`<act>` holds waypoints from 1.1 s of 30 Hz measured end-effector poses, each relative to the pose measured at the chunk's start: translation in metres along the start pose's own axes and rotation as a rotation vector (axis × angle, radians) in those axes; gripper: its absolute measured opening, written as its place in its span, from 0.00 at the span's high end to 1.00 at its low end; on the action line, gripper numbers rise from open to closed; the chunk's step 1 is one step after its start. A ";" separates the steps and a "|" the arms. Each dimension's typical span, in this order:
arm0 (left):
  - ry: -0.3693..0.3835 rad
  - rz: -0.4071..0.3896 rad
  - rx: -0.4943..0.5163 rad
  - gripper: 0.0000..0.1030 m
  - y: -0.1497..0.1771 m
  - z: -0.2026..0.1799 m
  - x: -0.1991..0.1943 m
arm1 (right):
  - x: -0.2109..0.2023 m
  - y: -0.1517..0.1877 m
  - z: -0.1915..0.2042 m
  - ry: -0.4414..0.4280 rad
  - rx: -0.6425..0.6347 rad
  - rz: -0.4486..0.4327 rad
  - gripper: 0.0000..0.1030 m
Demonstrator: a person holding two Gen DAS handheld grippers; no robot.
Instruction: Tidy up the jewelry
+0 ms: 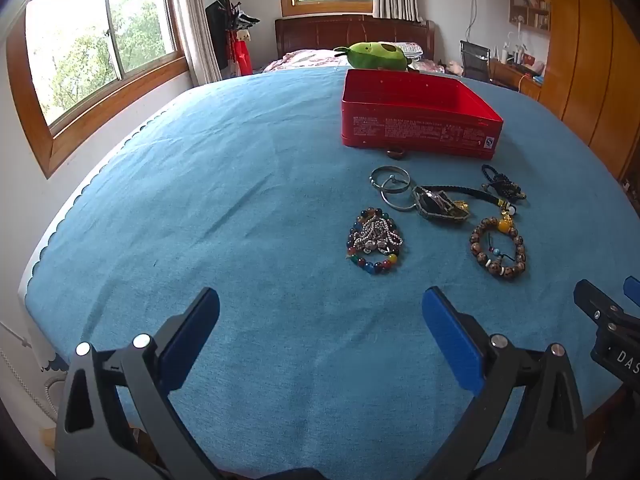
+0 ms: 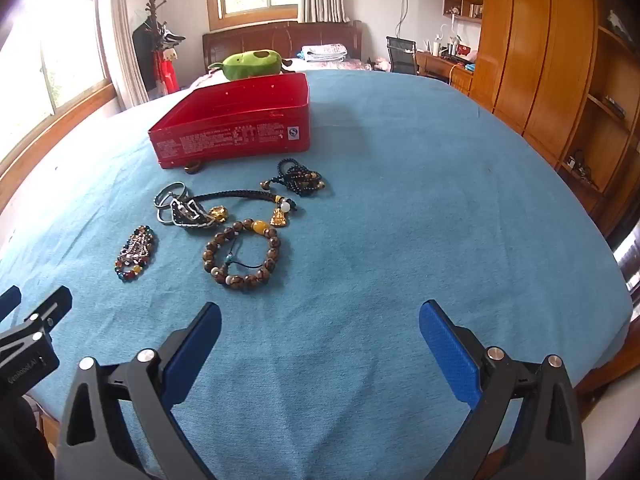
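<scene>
Jewelry lies on a blue tablecloth (image 1: 240, 208) in front of an open red tin (image 1: 420, 120) (image 2: 236, 124). I see a multicoloured bead bracelet with a silver chain on it (image 1: 375, 242) (image 2: 135, 254), a brown wooden bead bracelet (image 1: 499, 249) (image 2: 242, 254), silver bangles (image 1: 390, 184) (image 2: 170, 196), a black cord necklace with gold pendants (image 1: 444, 202) (image 2: 236, 206), a dark bead string (image 1: 503, 184) (image 2: 300, 178) and a small brown ring (image 1: 396, 154) (image 2: 194, 168) by the tin. My left gripper (image 1: 320, 312) and right gripper (image 2: 320, 324) hover open and empty, short of the jewelry.
A green plush toy (image 1: 376, 55) (image 2: 250, 64) sits behind the tin. The right gripper's body (image 1: 612, 320) shows at the left view's right edge, the left gripper's body (image 2: 32, 332) at the right view's left edge. Windows, a bed and wooden wardrobes surround the table.
</scene>
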State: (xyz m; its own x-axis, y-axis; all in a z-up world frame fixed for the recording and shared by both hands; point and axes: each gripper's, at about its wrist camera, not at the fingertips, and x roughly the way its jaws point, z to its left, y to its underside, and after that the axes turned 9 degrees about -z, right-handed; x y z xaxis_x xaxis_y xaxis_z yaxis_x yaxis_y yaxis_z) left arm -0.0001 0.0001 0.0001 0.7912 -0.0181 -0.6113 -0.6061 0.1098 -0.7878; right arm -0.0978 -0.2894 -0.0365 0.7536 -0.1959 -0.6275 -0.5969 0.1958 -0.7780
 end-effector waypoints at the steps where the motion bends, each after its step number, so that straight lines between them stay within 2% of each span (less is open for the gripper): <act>1: 0.000 0.002 0.001 0.03 0.000 0.000 0.000 | 0.000 0.000 0.000 -0.002 0.003 0.003 0.04; 33: -0.001 0.001 0.004 0.03 0.002 0.002 0.001 | -0.001 0.000 -0.002 0.000 0.005 0.003 0.04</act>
State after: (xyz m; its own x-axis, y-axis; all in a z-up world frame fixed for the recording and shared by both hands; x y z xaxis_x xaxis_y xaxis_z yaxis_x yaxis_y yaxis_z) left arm -0.0005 0.0017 -0.0013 0.7904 -0.0166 -0.6123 -0.6069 0.1136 -0.7866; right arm -0.0989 -0.2913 -0.0364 0.7520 -0.1957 -0.6295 -0.5976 0.2007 -0.7763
